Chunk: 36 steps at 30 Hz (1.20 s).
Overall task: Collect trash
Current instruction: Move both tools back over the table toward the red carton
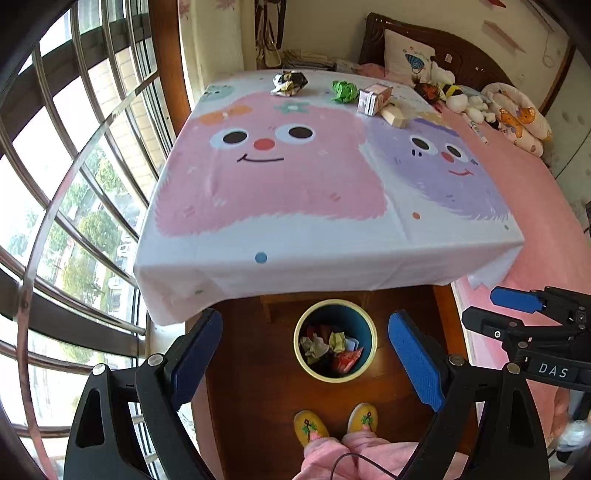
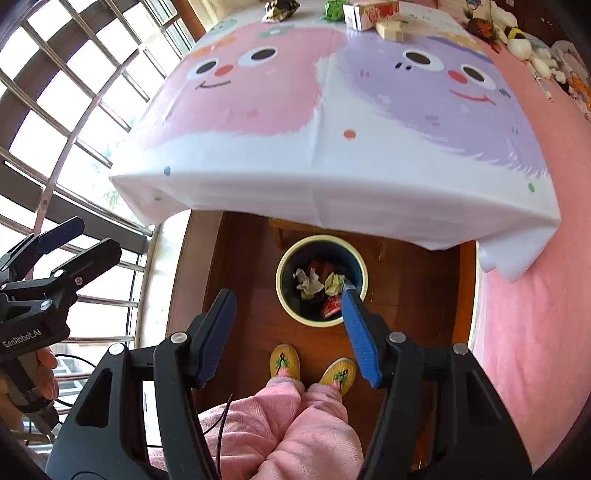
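A round bin [image 1: 371, 332] [image 2: 282, 291] stands on the wooden floor below the table's near edge, holding several crumpled wrappers and papers. My left gripper [image 1: 304, 325] is open and empty above the bin. My right gripper [image 2: 288, 295] is open and empty, also above the bin. On the table's far edge lie a black-and-white crumpled wad [image 1: 290, 83] [image 2: 280, 7], a green crumpled wad [image 1: 344, 91] [image 2: 333, 9], a small pink box [image 1: 373, 99] [image 2: 373, 14] and a beige block [image 1: 394, 115] [image 2: 393, 28].
The table [image 1: 295, 266] [image 2: 332, 199] wears a pink and purple cartoon cloth. A barred window [image 1: 74, 184] is on the left. A pink bed [image 1: 535, 206] with plush toys [image 1: 461, 98] is on the right. The person's yellow slippers [image 1: 310, 428] stand near the bin.
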Each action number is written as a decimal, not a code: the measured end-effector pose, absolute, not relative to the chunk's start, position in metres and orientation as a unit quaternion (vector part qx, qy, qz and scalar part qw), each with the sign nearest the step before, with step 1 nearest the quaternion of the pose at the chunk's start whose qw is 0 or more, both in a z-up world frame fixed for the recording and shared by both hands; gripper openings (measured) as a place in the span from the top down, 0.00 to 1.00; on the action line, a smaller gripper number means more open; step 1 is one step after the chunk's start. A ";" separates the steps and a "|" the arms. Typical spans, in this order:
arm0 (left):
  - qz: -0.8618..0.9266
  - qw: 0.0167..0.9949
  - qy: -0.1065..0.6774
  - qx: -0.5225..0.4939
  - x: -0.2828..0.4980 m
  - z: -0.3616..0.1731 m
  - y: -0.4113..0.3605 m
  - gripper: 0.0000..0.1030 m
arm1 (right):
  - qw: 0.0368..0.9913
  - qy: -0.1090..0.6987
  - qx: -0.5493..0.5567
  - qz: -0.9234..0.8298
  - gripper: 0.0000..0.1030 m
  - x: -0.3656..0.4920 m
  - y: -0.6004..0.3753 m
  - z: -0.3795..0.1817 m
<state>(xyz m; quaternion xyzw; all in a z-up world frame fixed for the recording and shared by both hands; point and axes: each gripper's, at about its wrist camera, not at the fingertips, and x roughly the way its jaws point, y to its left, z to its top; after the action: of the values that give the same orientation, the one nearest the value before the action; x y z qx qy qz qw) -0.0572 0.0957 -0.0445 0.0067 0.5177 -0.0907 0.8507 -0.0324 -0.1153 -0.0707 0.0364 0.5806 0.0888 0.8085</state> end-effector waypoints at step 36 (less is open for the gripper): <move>-0.088 0.859 0.505 0.004 0.306 0.002 -0.071 0.27 | 0.850 0.516 0.049 0.095 0.45 0.326 -0.272 -0.027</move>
<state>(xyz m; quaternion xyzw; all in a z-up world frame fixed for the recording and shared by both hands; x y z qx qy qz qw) 0.3059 -0.0710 0.0023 0.0042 0.5050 -0.0878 0.8586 0.3264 -0.2724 -0.0271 0.0486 0.5162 0.0953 0.8497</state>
